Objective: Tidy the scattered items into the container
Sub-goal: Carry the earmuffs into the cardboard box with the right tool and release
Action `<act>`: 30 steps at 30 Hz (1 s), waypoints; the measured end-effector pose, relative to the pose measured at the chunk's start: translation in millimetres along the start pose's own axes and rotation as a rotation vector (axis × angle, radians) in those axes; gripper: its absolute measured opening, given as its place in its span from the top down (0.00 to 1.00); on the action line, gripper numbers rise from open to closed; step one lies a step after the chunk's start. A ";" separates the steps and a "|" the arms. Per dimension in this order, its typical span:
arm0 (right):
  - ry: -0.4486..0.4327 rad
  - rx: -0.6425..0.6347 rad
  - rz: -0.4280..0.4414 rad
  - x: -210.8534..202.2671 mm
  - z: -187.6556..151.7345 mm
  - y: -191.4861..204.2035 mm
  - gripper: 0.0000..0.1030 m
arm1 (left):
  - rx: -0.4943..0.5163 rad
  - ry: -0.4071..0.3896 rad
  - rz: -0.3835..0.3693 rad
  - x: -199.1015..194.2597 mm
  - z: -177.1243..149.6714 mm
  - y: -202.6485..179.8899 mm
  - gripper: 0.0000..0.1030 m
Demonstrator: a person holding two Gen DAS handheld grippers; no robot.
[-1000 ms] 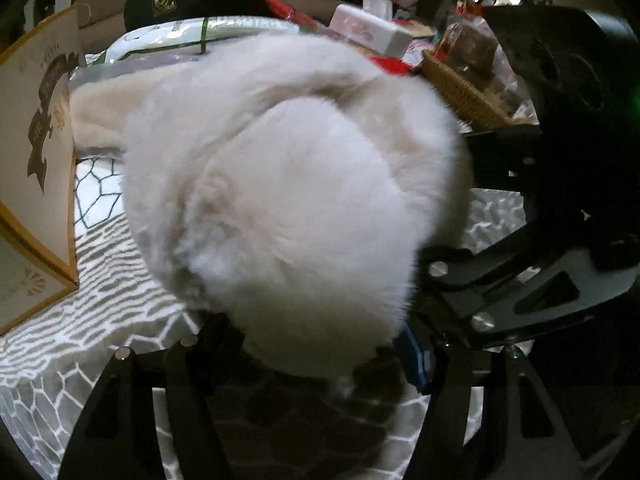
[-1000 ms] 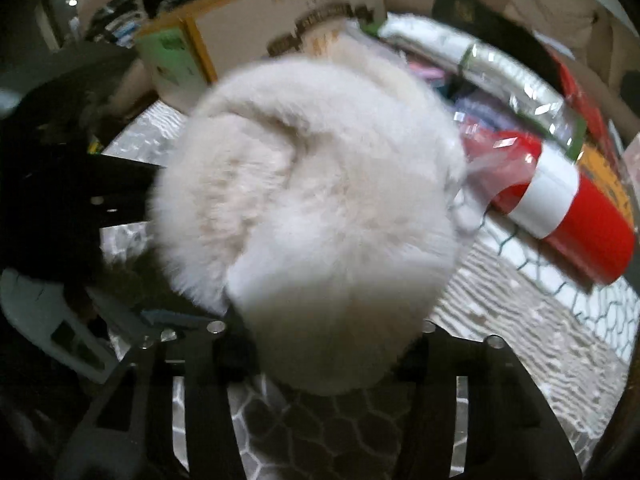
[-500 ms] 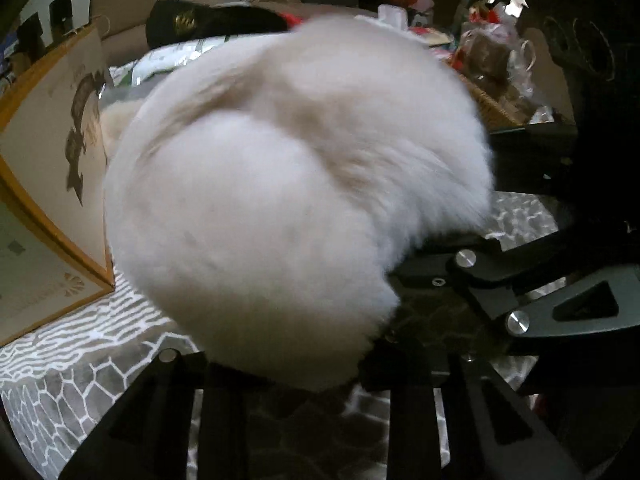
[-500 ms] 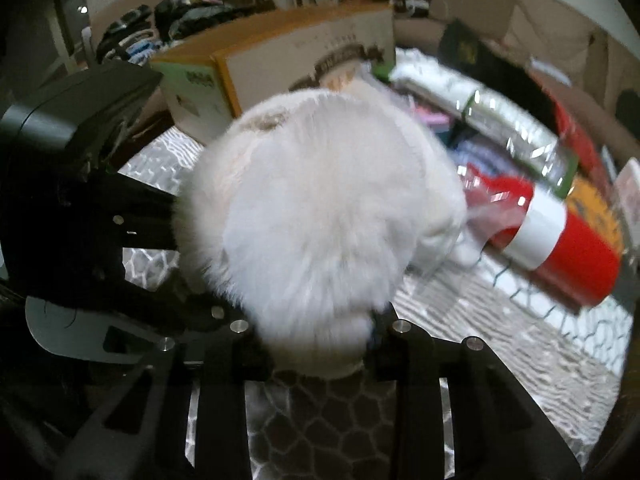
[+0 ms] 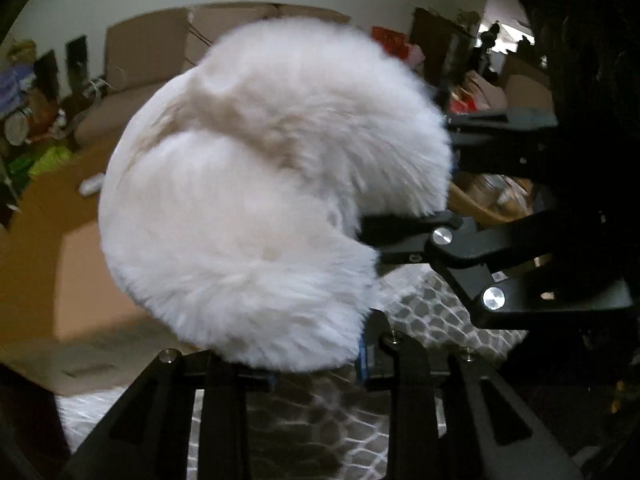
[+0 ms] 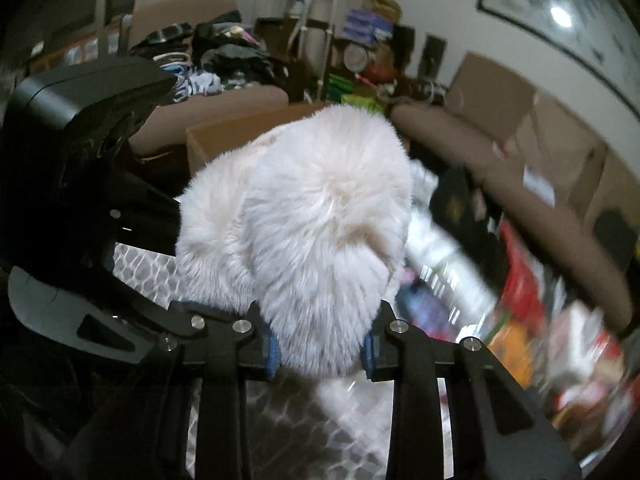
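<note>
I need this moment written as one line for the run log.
phase: lift | left tool: shut on fluffy white item | right tool: shut on same item | item: off patterned cloth | cardboard box: behind

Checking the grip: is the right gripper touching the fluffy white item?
Touching. The right wrist view shows the right gripper pinching the fluffy white item.
</note>
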State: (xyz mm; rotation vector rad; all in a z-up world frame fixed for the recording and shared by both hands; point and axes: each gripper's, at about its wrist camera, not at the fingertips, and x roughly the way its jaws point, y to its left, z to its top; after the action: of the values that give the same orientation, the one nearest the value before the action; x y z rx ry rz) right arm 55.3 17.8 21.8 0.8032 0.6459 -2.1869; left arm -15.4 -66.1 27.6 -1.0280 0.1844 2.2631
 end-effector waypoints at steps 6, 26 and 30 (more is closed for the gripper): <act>-0.001 -0.044 0.017 30.5 97.0 4.5 0.73 | -0.081 0.006 0.064 -26.1 51.7 67.0 0.75; 0.332 0.315 0.309 354.7 177.3 -75.2 0.74 | -0.230 0.388 0.126 116.2 88.7 286.5 0.75; 0.441 0.404 0.335 393.0 158.8 -86.9 0.74 | -0.234 0.433 0.144 133.9 80.7 310.3 0.75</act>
State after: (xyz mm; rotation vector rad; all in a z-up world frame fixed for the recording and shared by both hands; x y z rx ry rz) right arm -284.2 -204.5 -128.4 1.5152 0.2409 -1.8611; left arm -319.1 -214.3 -53.1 -1.6727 0.1811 2.1943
